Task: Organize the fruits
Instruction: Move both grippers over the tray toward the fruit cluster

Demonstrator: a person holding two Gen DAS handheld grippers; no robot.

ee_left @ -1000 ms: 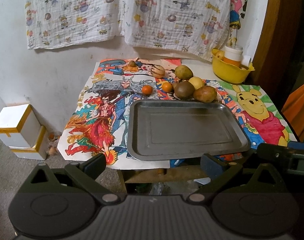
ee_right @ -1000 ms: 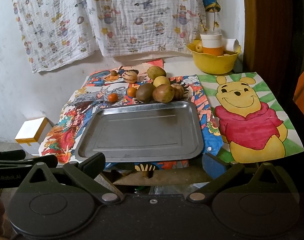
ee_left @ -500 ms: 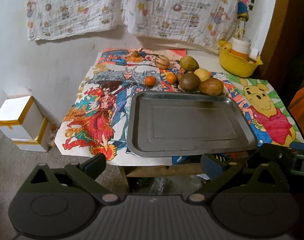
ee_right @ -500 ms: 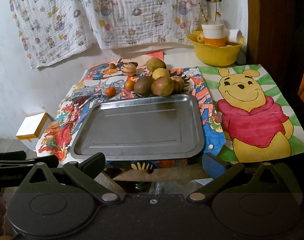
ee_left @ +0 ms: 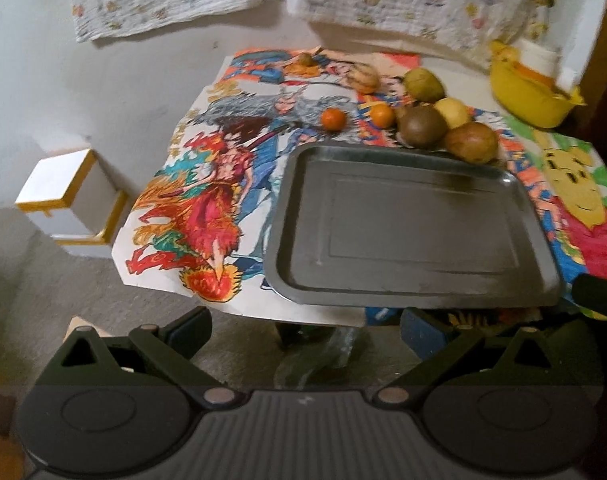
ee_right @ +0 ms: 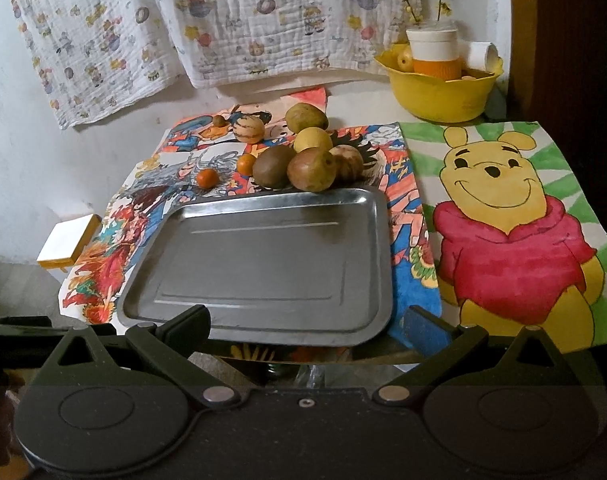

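Observation:
An empty metal tray [ee_left: 407, 224] [ee_right: 263, 264] lies on a small table covered with colourful drawings. Behind its far edge sit several fruits: a brown kiwi [ee_right: 273, 166] [ee_left: 421, 127], a brown round fruit [ee_right: 312, 169] [ee_left: 471, 142], a yellow lemon [ee_right: 313, 139], a green pear [ee_right: 306, 117], two small oranges [ee_right: 206, 178] [ee_right: 246, 164], and a striped melon [ee_right: 248, 129]. My left gripper [ee_left: 305, 330] and right gripper [ee_right: 307, 326] are both open and empty, held in front of the table's near edge.
A yellow bowl [ee_right: 439, 94] with cups stands at the back right corner. A Winnie-the-Pooh drawing [ee_right: 507, 224] covers the table's right part. White and yellow boxes [ee_left: 71, 200] sit on the floor at left. A patterned cloth [ee_right: 223, 20] hangs on the wall behind.
Both grippers have moved closer to the table and risen a little, so the tray looks larger. The fruits and tray have not moved.

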